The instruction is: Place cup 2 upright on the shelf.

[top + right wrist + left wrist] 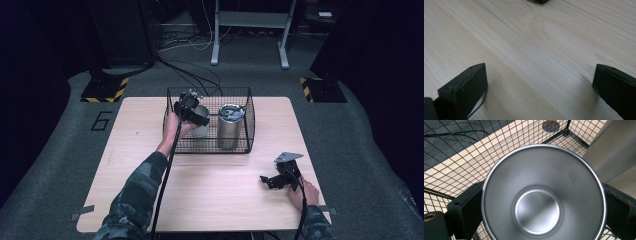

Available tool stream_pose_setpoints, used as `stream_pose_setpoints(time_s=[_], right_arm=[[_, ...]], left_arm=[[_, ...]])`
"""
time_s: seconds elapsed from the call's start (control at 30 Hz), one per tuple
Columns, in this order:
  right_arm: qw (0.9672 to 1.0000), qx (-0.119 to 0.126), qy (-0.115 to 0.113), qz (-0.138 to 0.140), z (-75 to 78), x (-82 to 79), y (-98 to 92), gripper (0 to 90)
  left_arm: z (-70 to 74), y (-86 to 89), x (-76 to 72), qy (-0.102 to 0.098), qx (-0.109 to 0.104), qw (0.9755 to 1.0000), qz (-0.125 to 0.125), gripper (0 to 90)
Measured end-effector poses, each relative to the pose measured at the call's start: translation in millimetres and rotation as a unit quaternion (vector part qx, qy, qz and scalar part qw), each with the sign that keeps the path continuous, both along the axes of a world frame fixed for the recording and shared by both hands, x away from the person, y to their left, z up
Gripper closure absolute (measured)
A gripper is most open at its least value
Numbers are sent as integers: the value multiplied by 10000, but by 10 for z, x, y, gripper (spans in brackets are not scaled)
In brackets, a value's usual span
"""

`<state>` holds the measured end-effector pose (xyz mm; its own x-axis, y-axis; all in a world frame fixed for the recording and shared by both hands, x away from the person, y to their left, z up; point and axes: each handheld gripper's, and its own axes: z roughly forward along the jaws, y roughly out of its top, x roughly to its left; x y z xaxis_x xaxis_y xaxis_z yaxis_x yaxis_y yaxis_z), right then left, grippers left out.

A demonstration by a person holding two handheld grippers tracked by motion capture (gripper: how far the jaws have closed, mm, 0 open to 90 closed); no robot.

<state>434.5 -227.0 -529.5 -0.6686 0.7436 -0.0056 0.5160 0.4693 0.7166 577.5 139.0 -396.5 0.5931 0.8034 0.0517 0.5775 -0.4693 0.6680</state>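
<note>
High view: wire basket [248, 120] sits at the far middle of the tabletop [210, 200]. Two steel cups in it. Open cup [200, 127] on the left side, upright, long axis vertical, mouth up. Lidded tumbler [230, 126] just beside it to the right, also upright.

Left tongs [192, 114] reach down over the open cup from above, inside the basket. Left gripper view looks straight down the cup [544, 195]: round rim, bottom disc centred, so the axis runs along the camera line. One black jaw on each side of the rim, pressed against the outer wall; tongs clamped on the cup, spread about as wide as the cup itself.

Right tongs [270, 180] are at the near right of the tabletop, pointing left, well apart from the basket. Right gripper view: jaws wide apart, bare wood [536, 62] between them, nothing held.
</note>
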Motion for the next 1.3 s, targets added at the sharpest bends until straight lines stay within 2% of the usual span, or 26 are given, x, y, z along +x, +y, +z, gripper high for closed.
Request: stream_pose_setpoints(time_s=[0.3, 0.43, 0.57, 0.67, 1.0, 1.1, 1.3], right_arm=[[10000, -5, -1, -8, 0, 0, 0, 0], [10000, -20, -4, 16, 1, 1, -4, 0], [10000, 4, 8, 11, 1, -1, -1, 0], [10000, -9, 0, 11, 1, 0, -2, 0], [10000, -19, 2, 30, 2, 0, -5, 0], [10000, -18, -2, 13, 1, 1, -3, 0], [10000, -4, 9, 33, 2, 0, -4, 0]], left_arm=[[-69, 0, 43, 198, 12, 9998, -69, 57], [-92, -6, 62, 256, 118, 9995, -115, 57], [-119, -12, 75, 325, 103, 9994, -96, 56], [-148, -23, 94, 394, 184, 9990, -142, 55], [-199, -34, 122, 460, 278, 9984, -148, 54], [-208, -27, 129, 507, 375, 9979, -174, 54], [-238, -14, 144, 549, 360, 9976, -196, 53]])
